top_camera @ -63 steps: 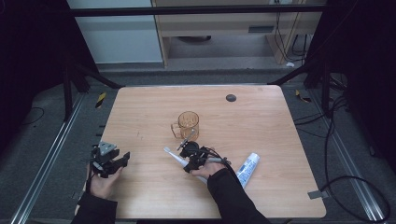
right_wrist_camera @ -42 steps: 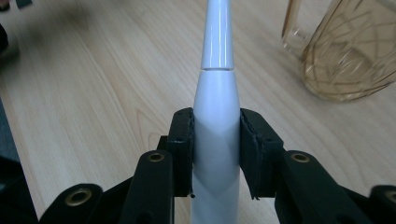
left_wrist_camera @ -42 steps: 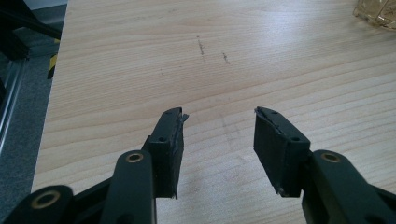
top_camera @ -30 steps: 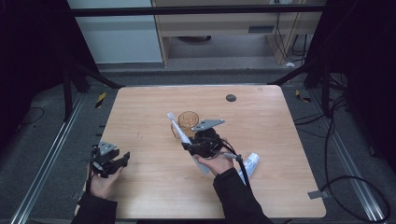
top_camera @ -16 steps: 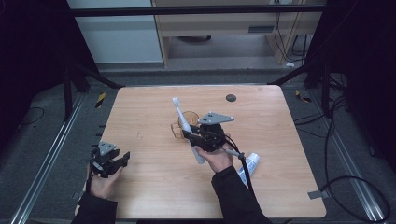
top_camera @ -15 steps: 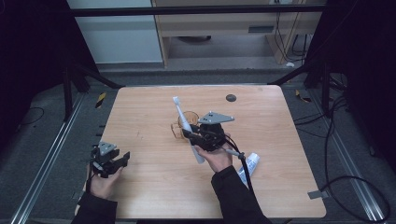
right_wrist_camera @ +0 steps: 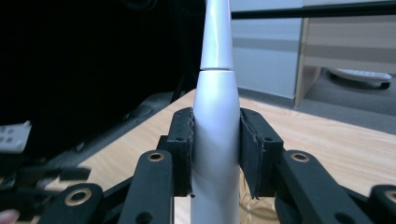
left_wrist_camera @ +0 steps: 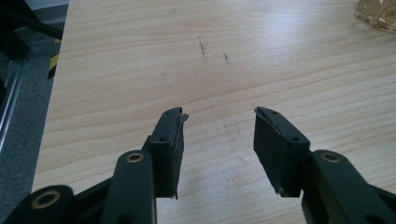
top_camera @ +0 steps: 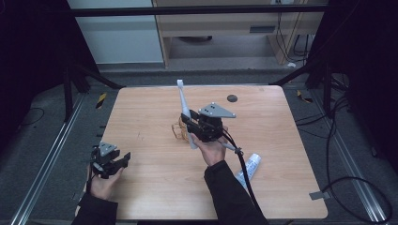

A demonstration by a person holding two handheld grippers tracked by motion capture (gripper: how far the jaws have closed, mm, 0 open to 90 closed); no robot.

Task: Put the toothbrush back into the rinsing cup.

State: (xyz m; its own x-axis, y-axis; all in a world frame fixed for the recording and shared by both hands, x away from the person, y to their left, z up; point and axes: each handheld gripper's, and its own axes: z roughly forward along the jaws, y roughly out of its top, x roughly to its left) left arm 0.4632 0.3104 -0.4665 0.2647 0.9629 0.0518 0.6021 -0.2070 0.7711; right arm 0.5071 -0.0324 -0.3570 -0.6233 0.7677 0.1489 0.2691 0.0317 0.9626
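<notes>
My right gripper (top_camera: 190, 126) is shut on a white electric toothbrush (top_camera: 183, 104) and holds it nearly upright, brush end up, over the middle of the table. In the right gripper view both pads clamp the toothbrush's thick handle (right_wrist_camera: 215, 116). A clear glass mug (top_camera: 178, 132) stands just behind and below the gripper, partly hidden; its rim (right_wrist_camera: 254, 205) shows under the jaws. My left gripper (top_camera: 114, 162) rests low at the table's front left. Its jaws stand open over bare wood (left_wrist_camera: 218, 135) with nothing between them.
A white toothpaste tube (top_camera: 248, 168) lies on the wooden table (top_camera: 150, 112) to the right of my right forearm. A small dark round disc (top_camera: 231, 98) sits near the far edge. The mug's corner (left_wrist_camera: 378, 11) shows far off in the left gripper view.
The right gripper picked the toothbrush up off the table, rose and swung it from lying flat to nearly upright beside the mug. The left gripper stayed in place.
</notes>
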